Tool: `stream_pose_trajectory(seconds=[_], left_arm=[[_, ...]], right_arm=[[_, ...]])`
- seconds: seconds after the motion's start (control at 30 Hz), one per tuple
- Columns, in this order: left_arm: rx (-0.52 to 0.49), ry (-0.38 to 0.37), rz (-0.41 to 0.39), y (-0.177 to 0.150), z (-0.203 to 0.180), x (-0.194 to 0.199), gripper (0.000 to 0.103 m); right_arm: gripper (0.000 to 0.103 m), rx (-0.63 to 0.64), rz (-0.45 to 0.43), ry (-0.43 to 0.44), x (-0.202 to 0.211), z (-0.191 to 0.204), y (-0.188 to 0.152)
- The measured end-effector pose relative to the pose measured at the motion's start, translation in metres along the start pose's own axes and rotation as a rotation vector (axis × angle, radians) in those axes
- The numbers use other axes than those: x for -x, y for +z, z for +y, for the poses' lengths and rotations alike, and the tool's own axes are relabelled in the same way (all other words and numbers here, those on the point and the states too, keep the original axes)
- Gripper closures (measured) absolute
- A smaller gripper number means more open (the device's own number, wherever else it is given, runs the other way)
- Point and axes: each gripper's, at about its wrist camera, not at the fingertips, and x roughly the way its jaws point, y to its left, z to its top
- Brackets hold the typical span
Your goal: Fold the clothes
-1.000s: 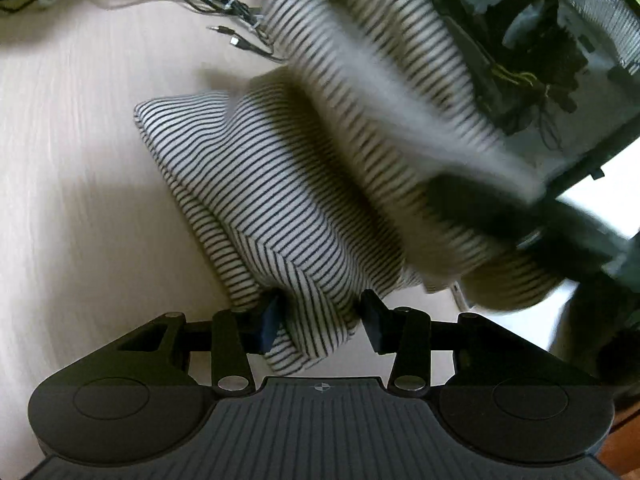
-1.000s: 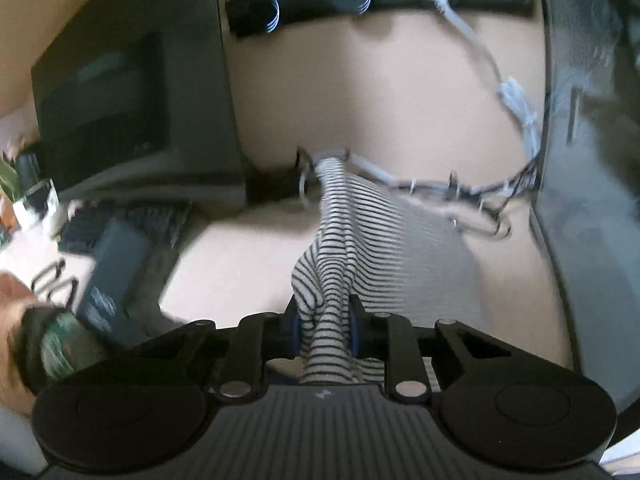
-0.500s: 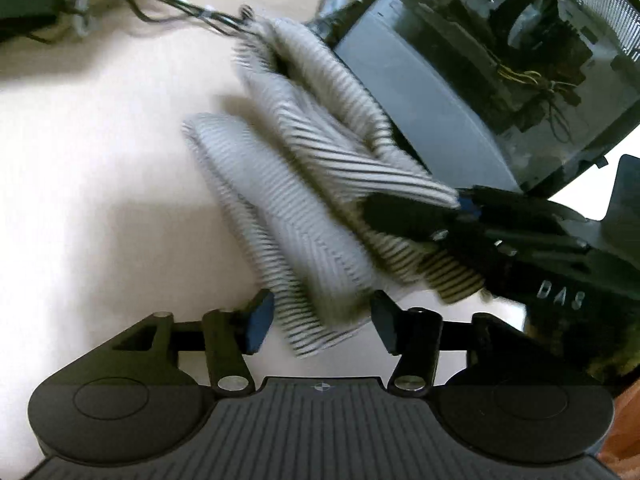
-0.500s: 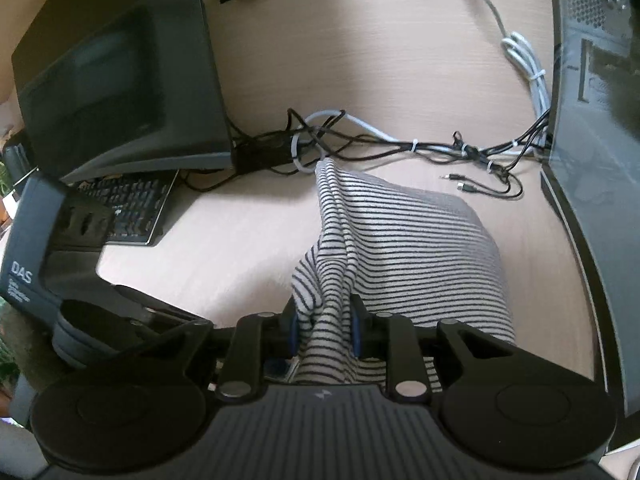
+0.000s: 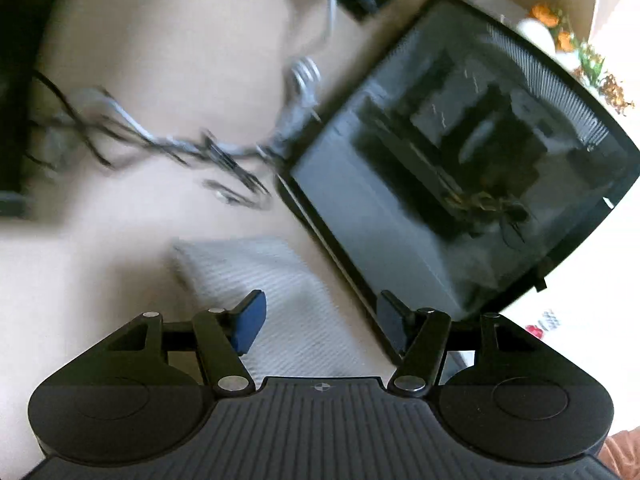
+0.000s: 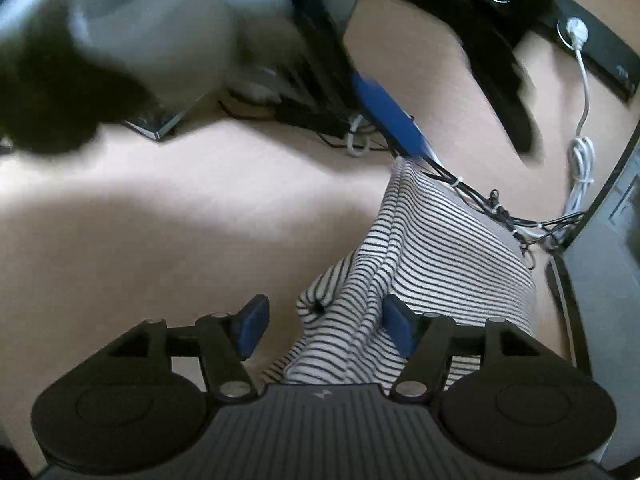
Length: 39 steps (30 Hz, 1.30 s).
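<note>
A folded black-and-white striped garment (image 6: 432, 268) lies on the light wooden desk (image 6: 168, 248). My right gripper (image 6: 326, 326) stands open over its near left corner, the cloth lying loose between the blue pads. In the left wrist view the same garment (image 5: 276, 300) shows blurred and pale below my left gripper (image 5: 320, 320), which is open and holds nothing. The left gripper's blue-padded fingers (image 6: 384, 108) also cross the right wrist view above the garment's far end, blurred by motion.
A glass-sided computer case (image 5: 460, 168) stands right beside the garment. A tangle of cables (image 5: 192, 148) and a power strip (image 6: 592, 48) lie behind it. A dark monitor base (image 6: 156, 120) sits at the back left. Bare desk spreads to the left.
Both grippers have opened and let go of the garment, which now lies folded flat on the desk. The left gripper has lifted and swung away; the view blurs with its motion.
</note>
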Motion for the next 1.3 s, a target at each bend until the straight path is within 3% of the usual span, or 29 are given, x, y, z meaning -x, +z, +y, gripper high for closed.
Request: stream_pose_trajectory(seconds=[0.07, 0.13, 0.3, 0.43, 0.53, 0.67, 0.73, 0.77, 0.87, 0.97, 1.13, 1.23, 1.3], left_arm=[[0.0, 0.031, 0.053, -0.005, 0.011, -0.02, 0.041], [-0.008, 0.025, 0.054, -0.008, 0.019, -0.027, 0.046], [-0.015, 0.018, 0.066, -0.002, 0.018, -0.041, 0.055], [-0.047, 0.037, 0.074, -0.007, 0.02, -0.028, 0.056], [-0.072, 0.05, 0.081, -0.009, 0.019, -0.023, 0.056], [-0.072, 0.058, 0.077, -0.011, 0.022, -0.02, 0.055], [-0.072, 0.061, 0.075, -0.012, 0.023, -0.018, 0.055], [-0.072, 0.063, 0.074, -0.013, 0.024, -0.017, 0.055], [-0.072, 0.068, 0.07, -0.014, 0.026, -0.015, 0.052], [-0.066, 0.069, 0.066, -0.014, 0.03, -0.013, 0.05], [-0.041, 0.027, 0.053, -0.013, 0.033, -0.017, 0.059], [-0.026, 0.024, 0.042, -0.011, 0.034, -0.013, 0.059], [0.01, 0.041, 0.018, -0.008, 0.038, -0.004, 0.057]], right_arm=[[0.038, -0.06, -0.002, 0.049, 0.014, -0.024, 0.001], [0.033, -0.137, 0.002, 0.074, 0.031, -0.053, -0.001], [0.033, -0.45, -0.038, 0.03, 0.061, -0.131, -0.001], [0.033, -0.71, -0.042, -0.013, 0.021, -0.178, 0.001], [0.033, -0.784, 0.021, -0.023, -0.024, -0.191, -0.002], [0.022, -0.874, 0.095, 0.116, -0.069, -0.21, -0.012], [0.022, -0.963, 0.12, 0.235, -0.082, -0.219, -0.022], [0.027, -0.996, 0.122, 0.276, -0.082, -0.219, -0.027], [0.043, -0.968, 0.038, 0.303, -0.055, -0.212, -0.02], [0.049, -0.92, -0.047, 0.312, -0.033, -0.205, -0.013], [0.049, -0.831, 0.058, 0.103, -0.04, -0.196, -0.032], [0.048, -0.838, 0.046, 0.077, -0.024, -0.192, -0.036], [0.048, -0.767, 0.027, 0.037, -0.006, -0.182, -0.032]])
